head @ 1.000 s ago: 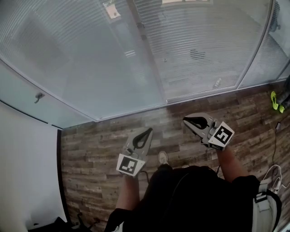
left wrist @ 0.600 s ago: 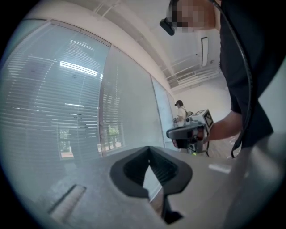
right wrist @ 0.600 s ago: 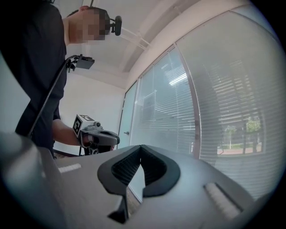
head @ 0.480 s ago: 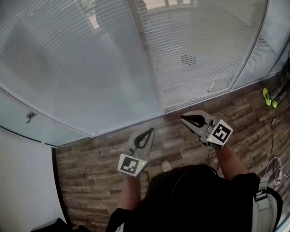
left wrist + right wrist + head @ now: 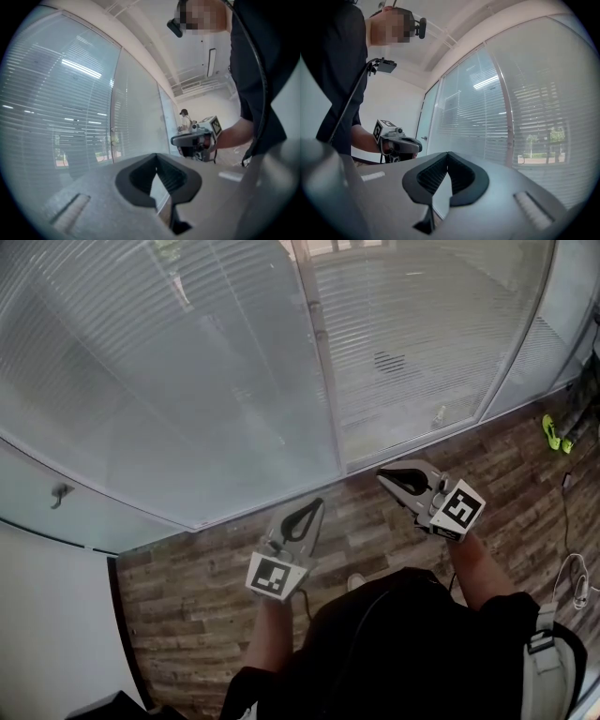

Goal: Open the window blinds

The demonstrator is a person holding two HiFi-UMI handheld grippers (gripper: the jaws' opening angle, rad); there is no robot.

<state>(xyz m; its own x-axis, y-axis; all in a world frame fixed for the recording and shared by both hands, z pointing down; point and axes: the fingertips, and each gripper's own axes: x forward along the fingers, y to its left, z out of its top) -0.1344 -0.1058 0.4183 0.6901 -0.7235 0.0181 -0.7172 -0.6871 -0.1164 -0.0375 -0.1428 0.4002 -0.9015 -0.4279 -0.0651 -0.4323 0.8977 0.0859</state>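
Note:
White slatted blinds (image 5: 422, 334) hang behind a tall glass wall, their slats turned nearly closed; they also show as blinds (image 5: 56, 117) and blinds (image 5: 525, 122) in the two gripper views. My left gripper (image 5: 317, 505) is held level above the wood floor, pointing at the glass, jaws shut and empty (image 5: 156, 156). My right gripper (image 5: 383, 476) is beside it, a little nearer the glass, also shut with nothing in it (image 5: 448, 153). Neither touches the glass. No cord or wand for the blinds can be made out.
A metal post (image 5: 323, 381) divides the panes. A door handle (image 5: 60, 491) sits on the frosted panel at left. Yellow-green shoes (image 5: 553, 432) and a white cable (image 5: 577, 582) lie on the plank floor (image 5: 206, 568) at right. A person (image 5: 185, 119) stands far off.
Both grippers have been carried level toward the glass wall, side by side, with their jaws still shut. The post has shifted right in the head view.

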